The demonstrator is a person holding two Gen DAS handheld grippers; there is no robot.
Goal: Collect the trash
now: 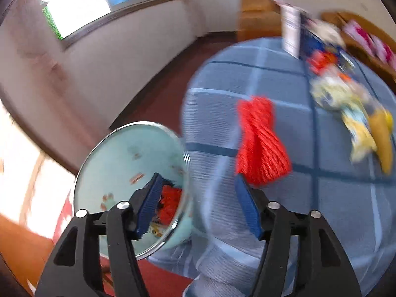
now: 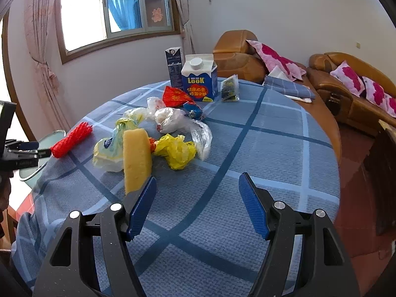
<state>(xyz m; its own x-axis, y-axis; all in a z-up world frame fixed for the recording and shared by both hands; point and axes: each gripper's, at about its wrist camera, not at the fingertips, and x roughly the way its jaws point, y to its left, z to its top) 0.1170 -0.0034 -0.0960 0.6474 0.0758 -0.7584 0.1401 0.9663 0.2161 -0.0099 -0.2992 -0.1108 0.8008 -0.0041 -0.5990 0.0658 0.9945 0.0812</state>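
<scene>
Left gripper (image 1: 198,208) gaped empty near red mesh net bundle (image 1: 259,146) at checked blue tablecloth's (image 1: 334,198) edge; pale-green round bin (image 1: 118,163) waited just below, handy for drops; right gripper (image 2: 198,208) spread wide, idle, before crumpled bags (image 2: 173,148).

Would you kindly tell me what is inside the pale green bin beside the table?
In the bin, red crumpled trash and a bit of yellow show near the bottom. The left tool's finger covers the rest.

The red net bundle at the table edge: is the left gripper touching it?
Cannot tell. In the blurred left wrist view the red net bundle lies just beyond the open left gripper; the right wrist view shows no clear gap.
</scene>
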